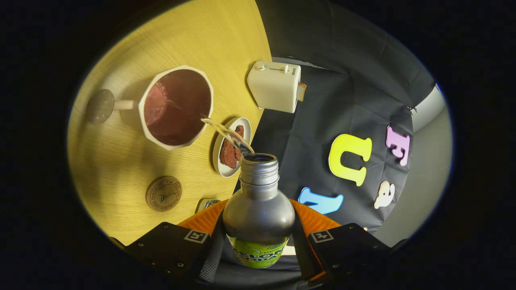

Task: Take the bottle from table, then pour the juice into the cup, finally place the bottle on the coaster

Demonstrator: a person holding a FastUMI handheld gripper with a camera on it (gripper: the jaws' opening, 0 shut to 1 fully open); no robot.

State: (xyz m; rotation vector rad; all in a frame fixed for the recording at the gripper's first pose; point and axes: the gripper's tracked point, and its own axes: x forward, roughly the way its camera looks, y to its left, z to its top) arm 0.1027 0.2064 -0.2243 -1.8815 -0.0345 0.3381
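The claw (258,241) is clenched on a silver bottle (258,209), one finger pressing each side of its body at the bottom centre of the frame. The bottle's open threaded neck points away from the fingers toward the middle of the frame, and part of a green label shows low on its body. A thin, clear stream of liquid (226,135) leaves the bottle's mouth and arcs up and to the left into a white cup (176,107) with faceted sides and a handle, standing on the yellow wooden surface (121,161) in the upper left of the frame. The cup's inside looks dark reddish, with liquid pooled in it.

Just beyond the bottle's mouth, under the stream, sits a small white plate (219,159) with a brown piece of food on it. Left of the fingers, in the lower left, lies a round wooden coaster (163,193) with nothing on it, well apart from the bottle. A small shiny metal object (206,204) lies just beside the left finger; what it is I cannot tell. A cream toaster (275,85) with a slice of bread stands at the surface's edge, upper centre.
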